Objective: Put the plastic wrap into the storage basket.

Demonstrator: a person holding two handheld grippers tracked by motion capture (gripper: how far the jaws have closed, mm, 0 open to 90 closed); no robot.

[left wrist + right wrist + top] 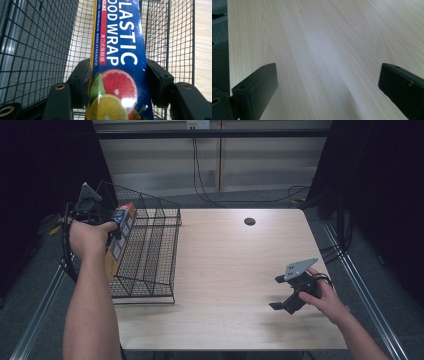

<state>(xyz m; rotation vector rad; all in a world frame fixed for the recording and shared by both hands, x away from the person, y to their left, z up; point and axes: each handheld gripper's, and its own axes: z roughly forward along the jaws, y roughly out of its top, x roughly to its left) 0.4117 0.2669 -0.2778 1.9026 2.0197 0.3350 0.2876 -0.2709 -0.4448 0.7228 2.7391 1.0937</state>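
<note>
My left gripper [117, 77] is clamping the plastic wrap box [120, 62] right now, one black jaw pressing on each long side of it, the citrus picture sitting between the pads and the white lettering running away from me up the blue face. No daylight between pad and carton on either side that I can make out. Around the box I'm seeing black mesh on the left, on the right and beyond, so the carton is hanging inside the wire basket [37, 50].

From the high view, I'm holding the left gripper [107, 227] over the left part of the wire basket [150, 245], with the plastic wrap box [120, 240] standing steeply on end, its top leaning toward the far side. The basket itself is sitting on the near left corner of the table [230, 270], its left edge overhanging a little.

Over on the right, my right gripper [285, 302] is resting low near the near right corner, well apart from the basket. Its jaws are standing wide apart with nothing between them, just bare pale wood of the table [324, 50] stretching ahead. A small dark round hole [249, 221] is sitting in the tabletop toward the far side.
</note>
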